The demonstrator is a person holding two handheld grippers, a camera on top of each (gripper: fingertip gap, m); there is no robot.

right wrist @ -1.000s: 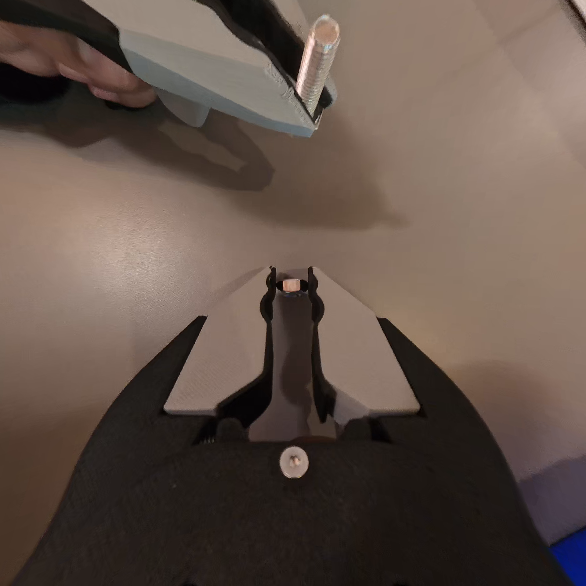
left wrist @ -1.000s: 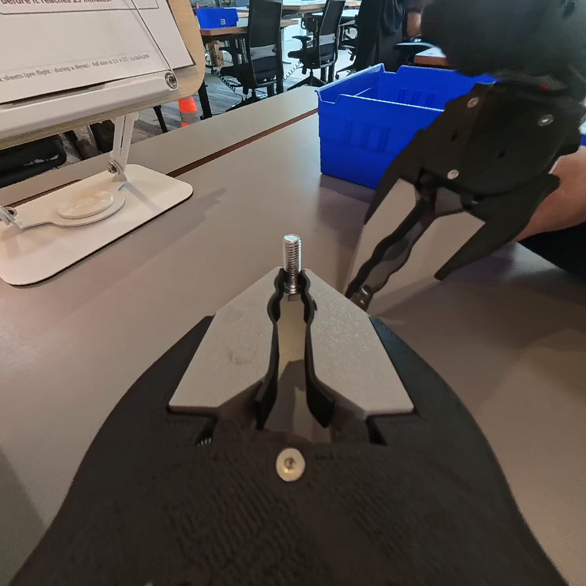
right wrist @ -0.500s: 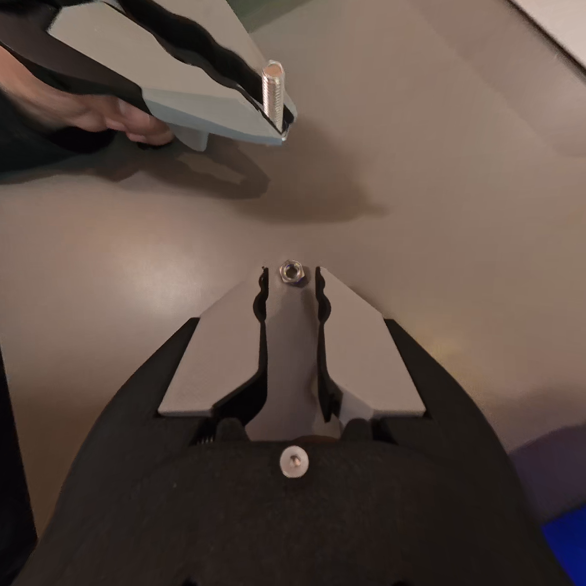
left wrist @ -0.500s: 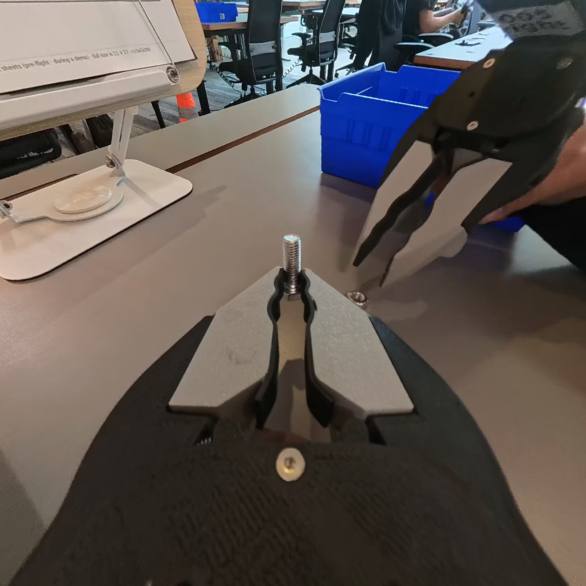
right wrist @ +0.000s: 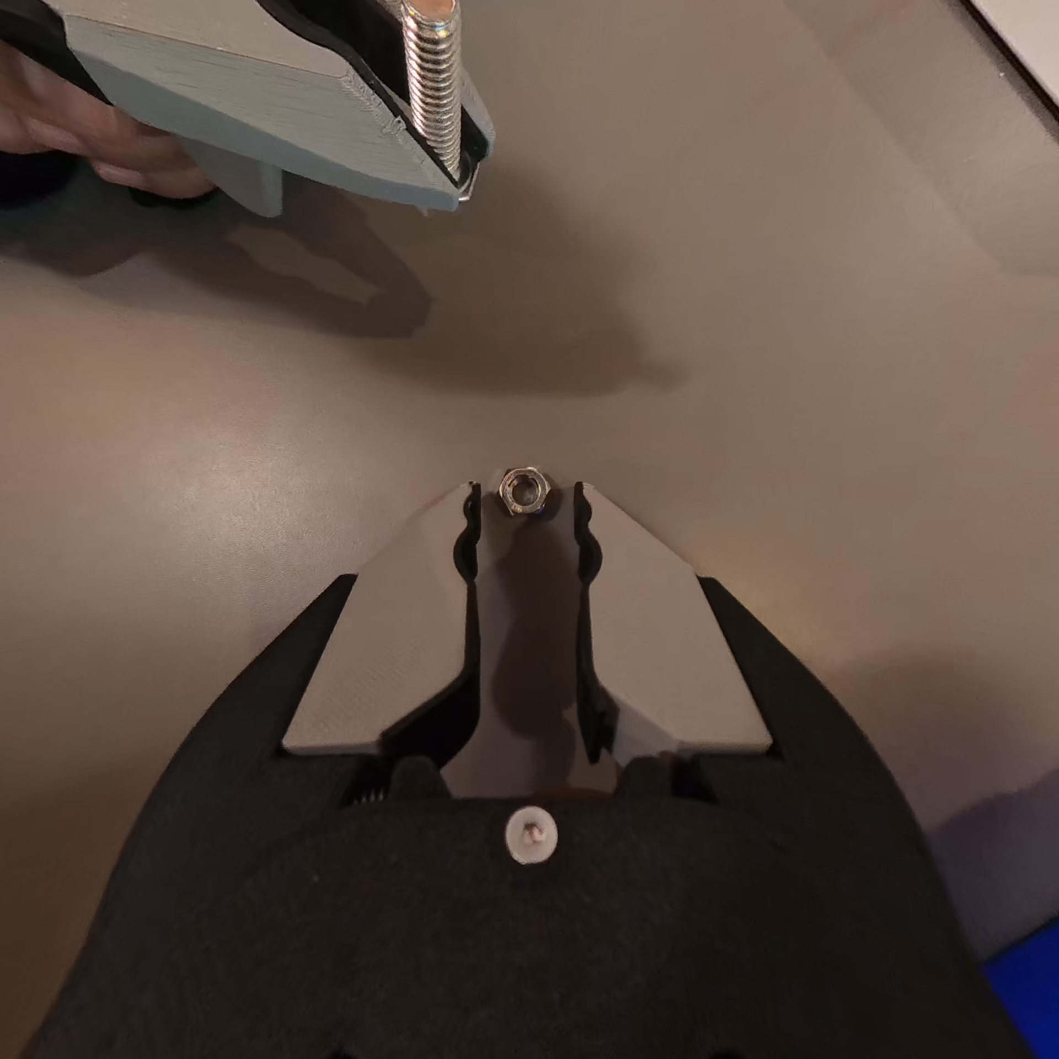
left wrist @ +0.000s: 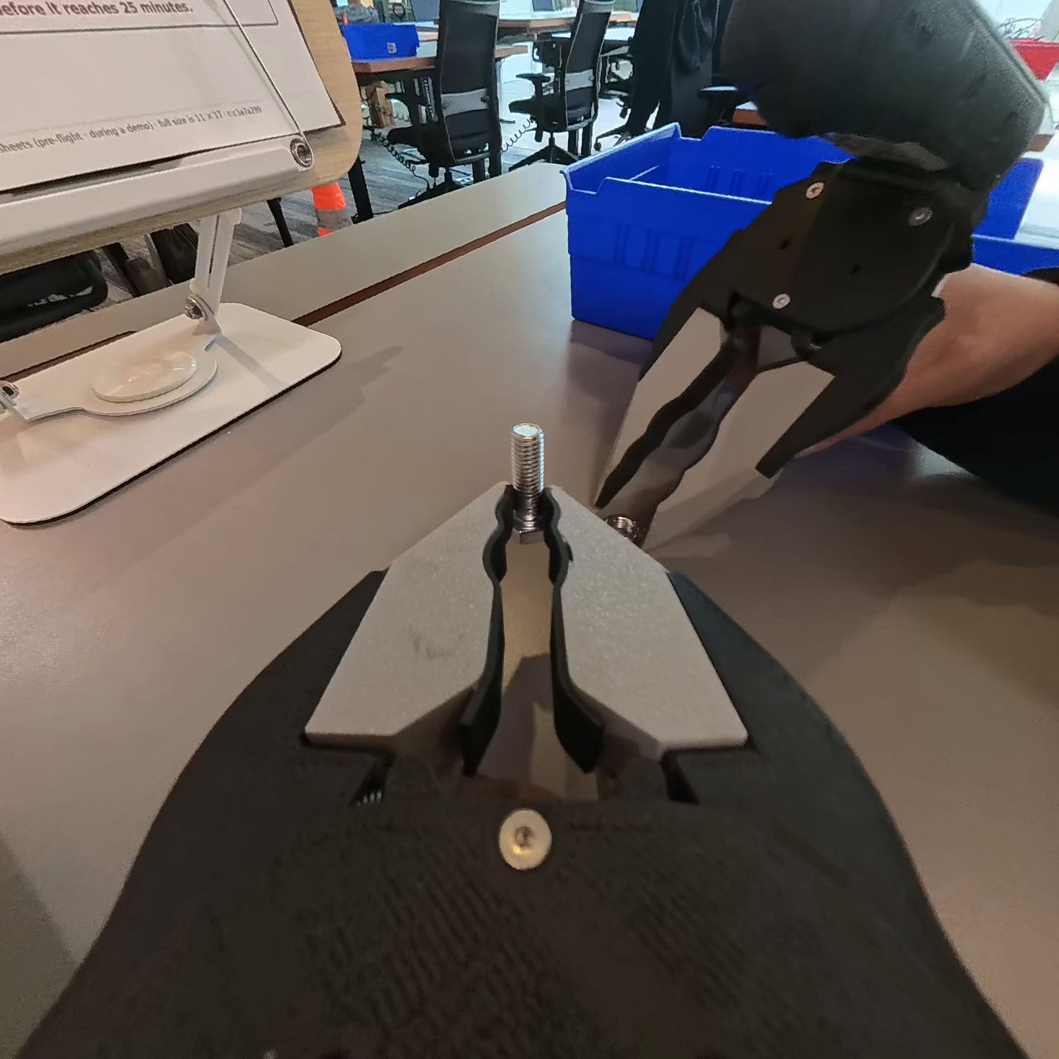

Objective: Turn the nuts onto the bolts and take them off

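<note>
Left gripper is clamped on the bolt by its head, threaded shank sticking straight up and bare, so the thread is free to take a nut. Nut lies flat on the grey table, hole up, sitting between the tips of the right gripper. Right jaws are parted a bit wider than the nut and grip nothing yet. Looks like the pickup step: close on the flats, lift, carry it across to the shank close by. Risk: small nut could skid or tip as the jaws close
</note>
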